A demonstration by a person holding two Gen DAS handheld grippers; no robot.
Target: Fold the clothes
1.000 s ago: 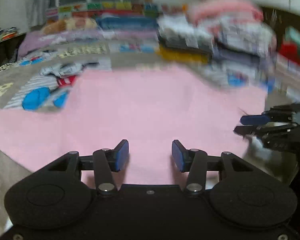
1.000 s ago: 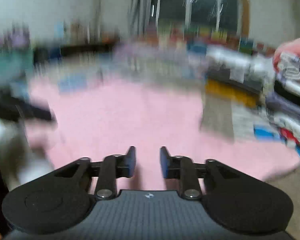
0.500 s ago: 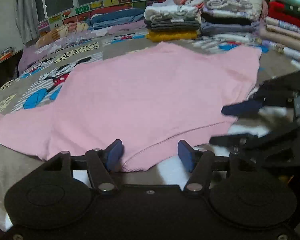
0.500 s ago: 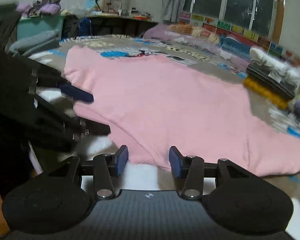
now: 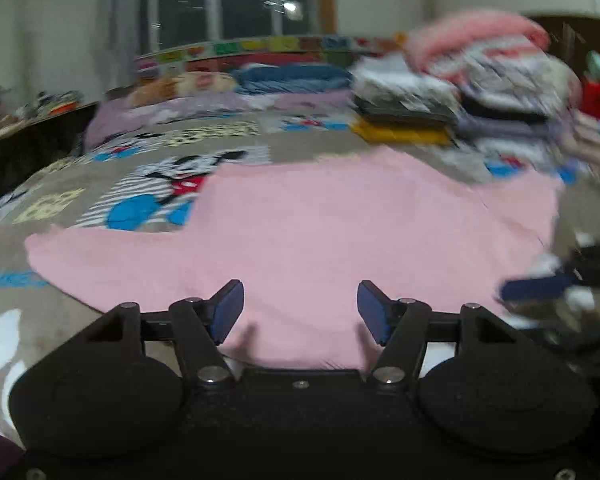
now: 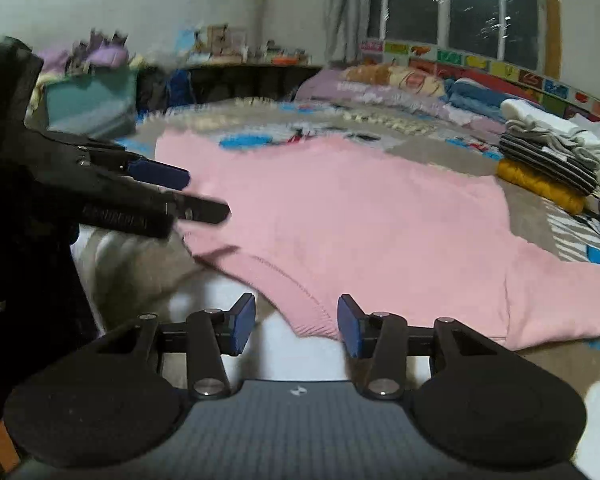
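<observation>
1. Pink knit fabric, a sweater [image 5: 320, 240], is spread flat on the bed [image 5: 100, 184], its ribbed hem at the near edge and one sleeve stretched out to each side.
2. Left tongs [image 5: 300, 308] are seen parted over the near part of the sweater; their blue pads [image 5: 228, 308] press on nothing, and their jaws have just been opening.
3. Right tongs [image 6: 296, 324] are likewise released, with the hem's corner lying between the pads [image 6: 242, 324] but not pinched; these jaws have also just been opening.
4. In the right wrist view the left tongs [image 6: 188, 196] are seen from the side at the left, above the sweater's near left edge.
5. A cartoon-print blanket [image 6: 380, 124] is laid under the sweater and covers the bed.
6. Stacks of folded clothes [image 5: 480, 92] are piled at the far right of the bed, blurred in the left wrist view.
7. A dark window [image 6: 460, 16] is set in the far wall, and a cluttered shelf [image 6: 240, 60] is seen at the far left.
</observation>
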